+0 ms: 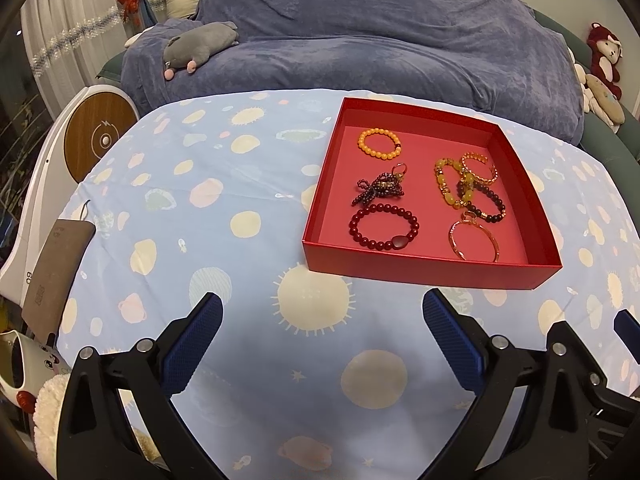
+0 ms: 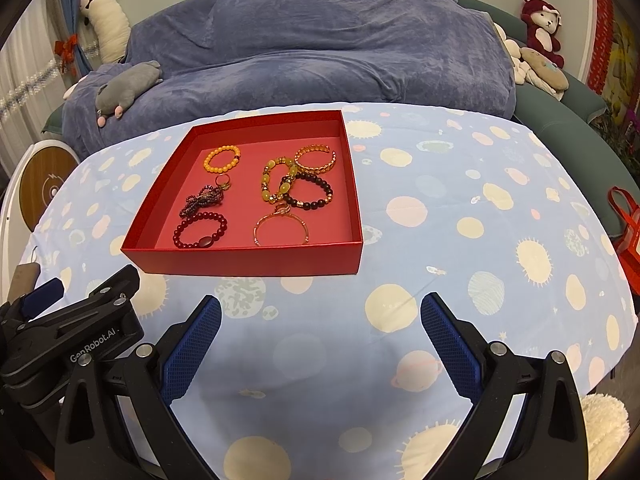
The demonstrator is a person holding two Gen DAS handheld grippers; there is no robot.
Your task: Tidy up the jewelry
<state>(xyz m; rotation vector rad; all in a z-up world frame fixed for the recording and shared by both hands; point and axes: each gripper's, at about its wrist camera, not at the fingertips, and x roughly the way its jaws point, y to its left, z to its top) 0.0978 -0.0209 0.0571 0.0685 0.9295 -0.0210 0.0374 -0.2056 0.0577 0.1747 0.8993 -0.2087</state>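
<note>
Left hand-held gripper [image 1: 322, 312]: fingers spread wide, holding nothing, poised low over the desk [image 1: 224, 240].
Right hand-held gripper [image 2: 320, 312]: likewise spread and empty.
Jewelry: all inside the red box [image 2: 248, 258], ahead of both, between them.
Layout: bracelets mostly apart; yellow bracelet [image 2: 276, 180] and dark bracelet [image 2: 312, 192] overlap.

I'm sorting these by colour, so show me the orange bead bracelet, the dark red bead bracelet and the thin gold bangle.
orange bead bracelet [image 1: 379, 142]: left wrist view, its near beads.
dark red bead bracelet [image 1: 384, 227]: left wrist view, on its large flat bead.
thin gold bangle [image 2: 280, 229]: right wrist view, on its near rim.
</note>
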